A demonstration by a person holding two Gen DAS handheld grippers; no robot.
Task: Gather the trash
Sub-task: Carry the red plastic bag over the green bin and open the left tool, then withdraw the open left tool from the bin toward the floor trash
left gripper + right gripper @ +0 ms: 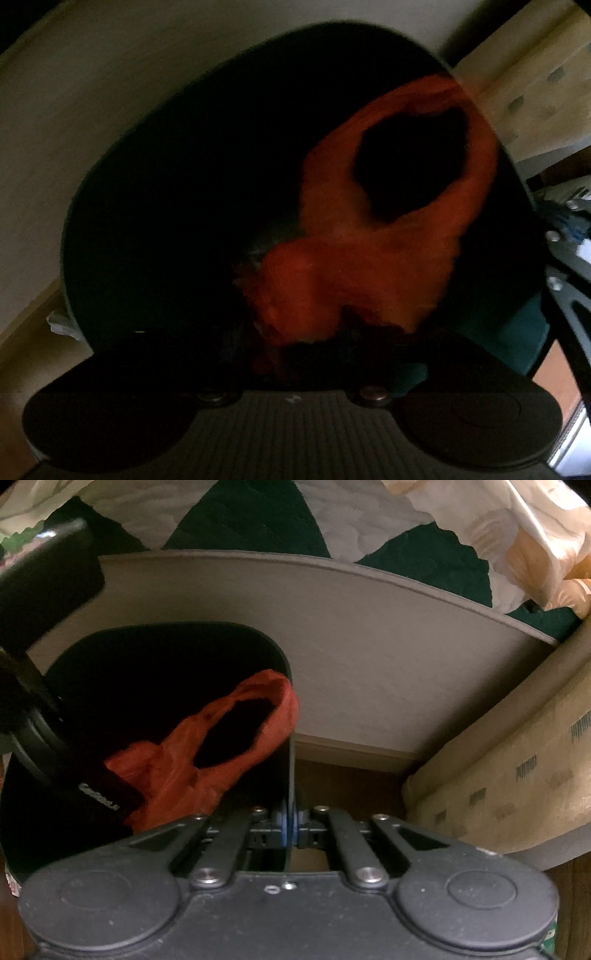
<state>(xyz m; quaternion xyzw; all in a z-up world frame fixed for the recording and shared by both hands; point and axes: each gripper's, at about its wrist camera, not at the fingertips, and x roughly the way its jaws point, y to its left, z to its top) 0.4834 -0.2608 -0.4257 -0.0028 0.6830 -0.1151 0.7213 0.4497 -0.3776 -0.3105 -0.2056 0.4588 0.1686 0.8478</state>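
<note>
Left wrist view: orange plastic bag [369,258] inside dark bin [166,221], just beyond left gripper [314,343]; fingers lost in shadow, jaw state unclear.
Right wrist view: right gripper [290,827] clamped shut on bin rim [291,768]; bag draped inside, left gripper alongside.

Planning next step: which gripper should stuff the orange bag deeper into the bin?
Left gripper: it's over the orange bag. Right gripper is shut on the bin rim.

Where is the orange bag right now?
The orange bag hangs inside the dark bin, by its right edge in the right wrist view. The left tongs reach in beside it, and the right tongs pinch the bin's rim.
</note>
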